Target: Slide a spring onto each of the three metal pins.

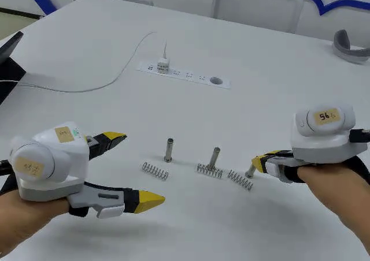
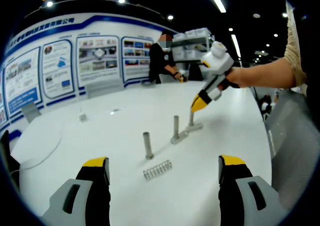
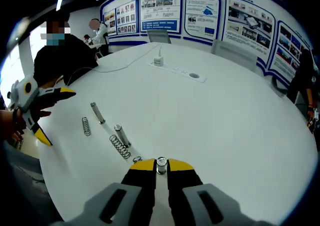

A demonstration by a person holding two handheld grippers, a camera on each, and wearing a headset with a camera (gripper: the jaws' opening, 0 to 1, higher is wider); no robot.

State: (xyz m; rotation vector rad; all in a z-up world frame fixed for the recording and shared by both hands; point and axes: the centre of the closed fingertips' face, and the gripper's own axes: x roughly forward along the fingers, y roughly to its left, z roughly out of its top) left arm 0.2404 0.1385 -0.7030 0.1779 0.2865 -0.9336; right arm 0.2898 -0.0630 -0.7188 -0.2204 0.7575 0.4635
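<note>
Three metal pins stand on the white table [image 1: 243, 47]: the left pin [image 1: 169, 149], the middle pin [image 1: 214, 157] and the right pin [image 1: 250, 171]. A spring lies flat by each: one spring [image 1: 155, 170], a second spring [image 1: 209, 170] and a third spring [image 1: 240, 179]. My right gripper [image 1: 257, 163] is shut on the right pin [image 3: 161, 164], whose top shows between the yellow tips. My left gripper [image 1: 133, 168] is held open, left of the left pin and apart from it. In the left gripper view, a spring [image 2: 157, 169] lies ahead between the open jaws, before the left pin [image 2: 148, 146].
A white power strip [image 1: 185, 74] with a plugged cable [image 1: 110, 79] lies further back on the table. A grey headset band [image 1: 351, 46] rests at the far right edge, and a dark object [image 1: 8, 59] at the left edge. A person [image 2: 161, 61] stands beyond the table.
</note>
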